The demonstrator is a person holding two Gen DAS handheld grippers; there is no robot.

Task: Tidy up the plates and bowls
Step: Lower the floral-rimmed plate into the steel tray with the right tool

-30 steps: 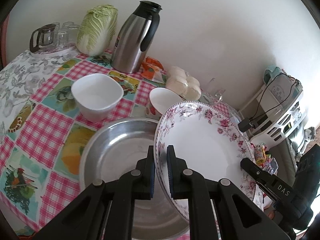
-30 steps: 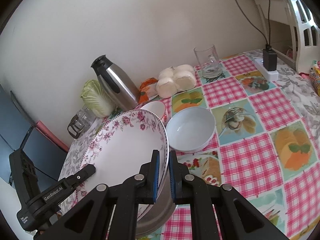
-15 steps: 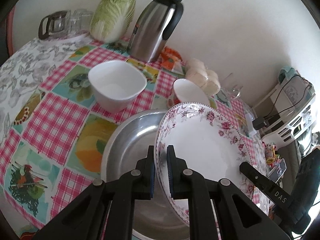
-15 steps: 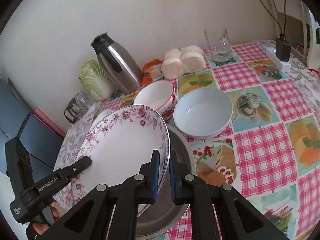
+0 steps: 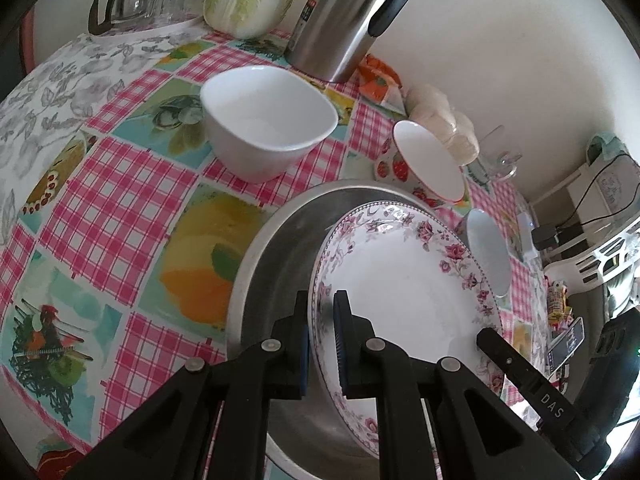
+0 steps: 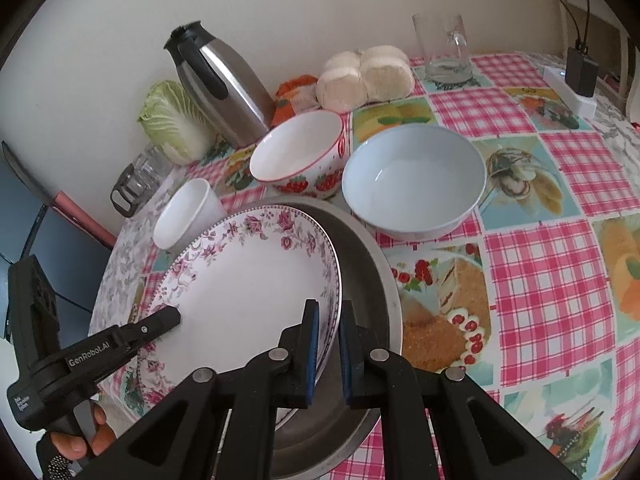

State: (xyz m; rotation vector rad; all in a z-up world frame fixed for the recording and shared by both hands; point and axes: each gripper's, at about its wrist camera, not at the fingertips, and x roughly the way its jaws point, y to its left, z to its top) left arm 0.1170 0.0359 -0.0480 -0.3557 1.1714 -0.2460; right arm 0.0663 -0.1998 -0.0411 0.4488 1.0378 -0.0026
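I have the floral plate [image 5: 404, 276] pinched on both sides: my left gripper [image 5: 321, 334] has its jaws narrowed onto the near rim, and my right gripper [image 6: 329, 344] is clamped the same way on the opposite rim. The plate hangs over the steel basin [image 5: 276, 248], which I use as my landmark. Whether the plate's underside already touches the basin floor I cannot tell; its far edge looks tilted up a little.

As I judge it, the stacking is barely begun. The basin is the base and this plate is the first piece going in. Three bowls sit loose on the checked tablecloth [image 6: 552, 280]: the white square-ish bowl [image 5: 268, 124] beyond the basin's left side, the strawberry bowl [image 6: 298, 154] just behind the basin, and the pale blue bowl [image 6: 414, 180] just beyond its right rim. None of them is nested yet.

So what is left, by my reckoning, is setting the plate flat in the basin, letting go, then gathering the three bowls.
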